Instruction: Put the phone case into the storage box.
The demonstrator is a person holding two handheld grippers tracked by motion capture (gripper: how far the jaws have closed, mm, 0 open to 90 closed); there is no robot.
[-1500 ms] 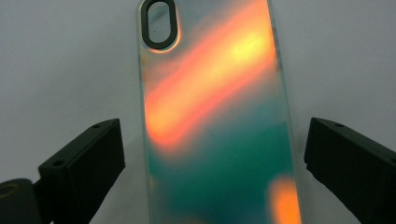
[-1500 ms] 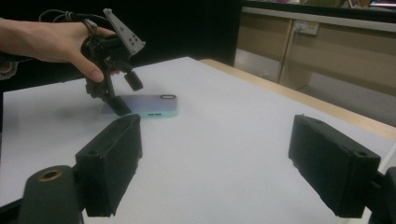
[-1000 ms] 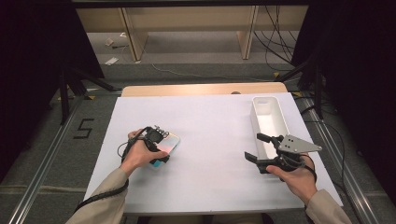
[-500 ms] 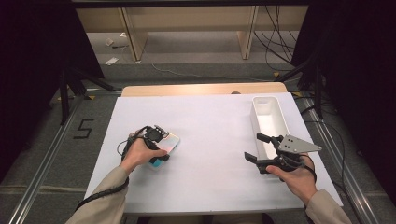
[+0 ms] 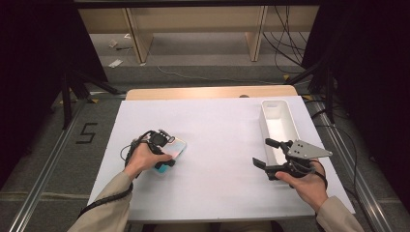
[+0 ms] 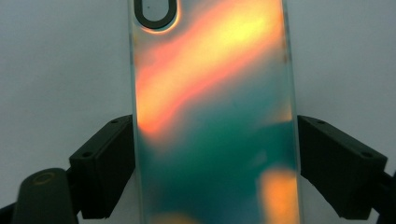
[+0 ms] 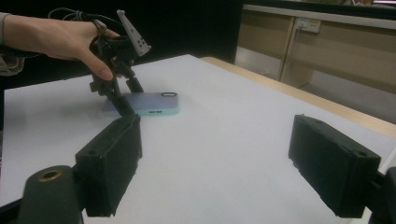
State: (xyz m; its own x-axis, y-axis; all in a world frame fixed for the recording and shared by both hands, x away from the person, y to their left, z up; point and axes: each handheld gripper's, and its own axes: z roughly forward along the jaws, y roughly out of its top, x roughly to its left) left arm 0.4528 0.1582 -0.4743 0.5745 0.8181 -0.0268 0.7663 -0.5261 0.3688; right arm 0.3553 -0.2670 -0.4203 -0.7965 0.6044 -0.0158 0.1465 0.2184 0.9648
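A phone (image 5: pixel 176 146) with an iridescent orange-and-teal back lies flat on the white table (image 5: pixel 217 125), left of centre. My left gripper (image 5: pixel 169 152) points down over its near end. Its jaws have just been closing with the phone (image 6: pixel 215 116) between them, and both pads now rest against its long edges, so the left gripper (image 6: pixel 215 154) is shut on it. The right gripper view has the phone (image 7: pixel 149 103) and the left gripper (image 7: pixel 123 100) farther off. My right gripper (image 5: pixel 261 151) hovers at the right, open, with nothing between its black jaws (image 7: pixel 217 154).
A long white tray (image 5: pixel 263 121) stands along the table's right side, just beyond my right gripper. A wooden table edge (image 5: pixel 208 92) runs behind the white surface. Cables and shelf legs are on the floor beyond.
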